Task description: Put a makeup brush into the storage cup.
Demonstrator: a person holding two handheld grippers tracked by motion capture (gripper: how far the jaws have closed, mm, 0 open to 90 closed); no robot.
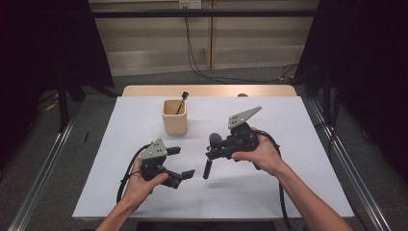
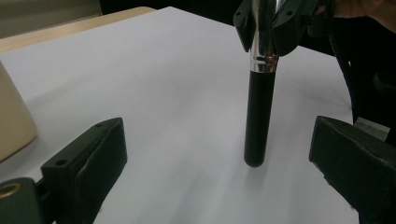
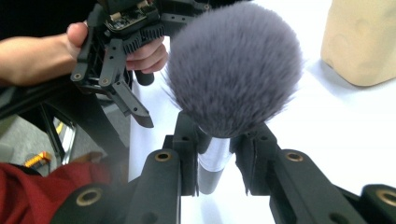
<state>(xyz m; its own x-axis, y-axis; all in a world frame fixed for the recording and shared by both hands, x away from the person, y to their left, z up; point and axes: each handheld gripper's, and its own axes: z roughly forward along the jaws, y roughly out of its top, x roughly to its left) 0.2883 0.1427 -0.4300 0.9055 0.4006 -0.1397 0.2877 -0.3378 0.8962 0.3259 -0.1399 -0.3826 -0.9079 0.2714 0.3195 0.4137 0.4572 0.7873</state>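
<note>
Gripping a makeup brush (image 1: pixel 210 155) upright in the clamped right gripper (image 1: pixel 215 153); left gripper (image 1: pixel 183 162) spread wide, empty, beside a beige cup (image 1: pixel 173 121).

One white table (image 1: pixel 288 192) carries a single beige cup (image 1: pixel 174 118), and one thin black-tipped stick (image 1: pixel 182 101) stands in that cup. There is one makeup brush (image 1: pixel 210 155) (grey bristle head, silver collar, black handle). Two grippers are counted, the left gripper (image 1: pixel 182 163) and the right gripper (image 1: pixel 210 153), each held by one of the person's two hands, the left hand (image 1: pixel 140 183) and the right hand (image 1: pixel 262 153).
</note>
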